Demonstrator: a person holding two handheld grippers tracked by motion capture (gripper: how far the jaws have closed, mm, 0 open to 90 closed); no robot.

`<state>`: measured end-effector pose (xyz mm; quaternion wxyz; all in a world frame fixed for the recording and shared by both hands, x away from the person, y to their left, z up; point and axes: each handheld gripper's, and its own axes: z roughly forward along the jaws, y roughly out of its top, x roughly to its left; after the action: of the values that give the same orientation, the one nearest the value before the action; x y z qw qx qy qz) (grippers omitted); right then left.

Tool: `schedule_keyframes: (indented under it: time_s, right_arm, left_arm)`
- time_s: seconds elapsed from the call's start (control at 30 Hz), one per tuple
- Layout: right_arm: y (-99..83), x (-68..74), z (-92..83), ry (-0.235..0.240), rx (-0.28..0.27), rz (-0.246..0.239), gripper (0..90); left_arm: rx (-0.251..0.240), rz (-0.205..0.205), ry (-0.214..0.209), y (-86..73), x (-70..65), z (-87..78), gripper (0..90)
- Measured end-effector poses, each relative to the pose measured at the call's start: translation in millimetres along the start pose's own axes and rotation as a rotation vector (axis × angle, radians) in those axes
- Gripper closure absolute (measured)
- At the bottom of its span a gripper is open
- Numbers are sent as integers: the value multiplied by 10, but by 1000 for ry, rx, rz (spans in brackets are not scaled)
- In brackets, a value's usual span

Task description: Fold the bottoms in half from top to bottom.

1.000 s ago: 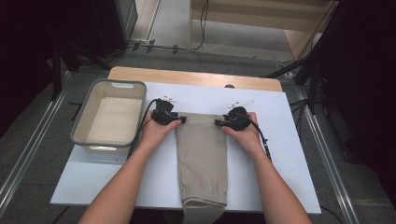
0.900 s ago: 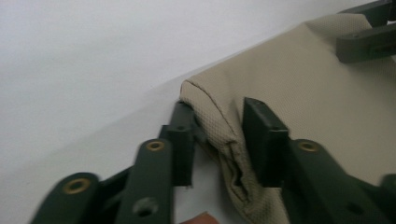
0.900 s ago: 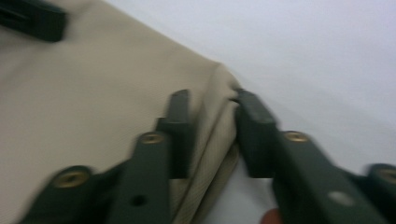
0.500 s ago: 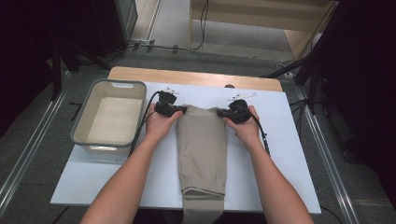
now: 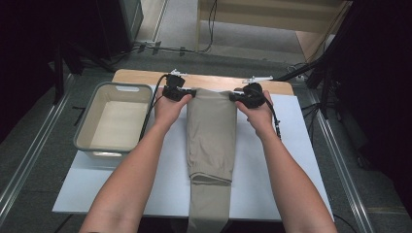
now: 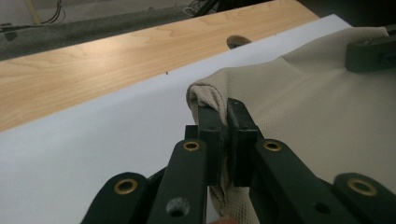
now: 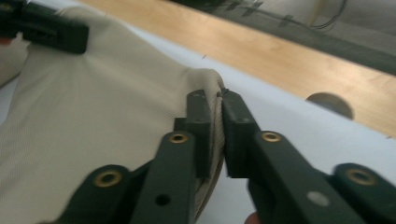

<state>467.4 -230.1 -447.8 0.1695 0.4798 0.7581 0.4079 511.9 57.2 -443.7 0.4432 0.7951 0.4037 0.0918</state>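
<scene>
At far left, a grey bin [image 5: 114, 121] stood on the white sheet [image 5: 291, 160] covering the desk [image 5: 145, 76]. Beside it, the left hand-held gripper [image 5: 190, 92] was clenched on the left corner of the folded beige garment [image 5: 211, 131], its jaws having just eased slightly with cloth pinched between them. The garment lay along the sheet's middle, its near end hanging over the desk edge. The right hand-held gripper [image 5: 233, 96] likewise grasped the right corner, cloth between its jaws.
</scene>
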Motion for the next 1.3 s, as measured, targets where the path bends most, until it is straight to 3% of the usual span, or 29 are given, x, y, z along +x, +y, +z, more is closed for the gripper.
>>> schedule_keyframes:
  time_s: [0.07,0.13,0.23,0.3,0.4,0.5,0.6,1.03,1.3]
  right_arm:
    - [53,-37,-8,29,-8,41,450]
    - [71,-43,-24,34,-14,59,275]
    - [37,-6,-43,39,-9,49,127]
    - [-15,35,-74,43,-24,41,105]
    - [-94,87,-135,85,-51,58,0]
    - [-172,167,-210,116,-70,47,0]
    - [-243,259,-301,111,-84,25,0]
    - [-600,604,-703,125,-106,-22,0]
    - [-900,740,-874,144,-104,-27,0]
  left_arm:
    - [-23,-48,-34,26,26,-34,567]
    - [-17,-63,-59,22,21,-54,254]
    - [-17,-23,-105,-33,-24,-102,114]
    - [-35,-19,-156,-79,-53,-149,51]
    - [-51,-18,-190,-144,-122,-222,31]
    - [-66,8,-203,-199,-210,-310,30]
    - [-74,30,-228,-262,-288,-397,1]
    - [-68,93,-264,-663,-647,-662,0]
    - [-77,120,-298,-929,-817,-819,0]
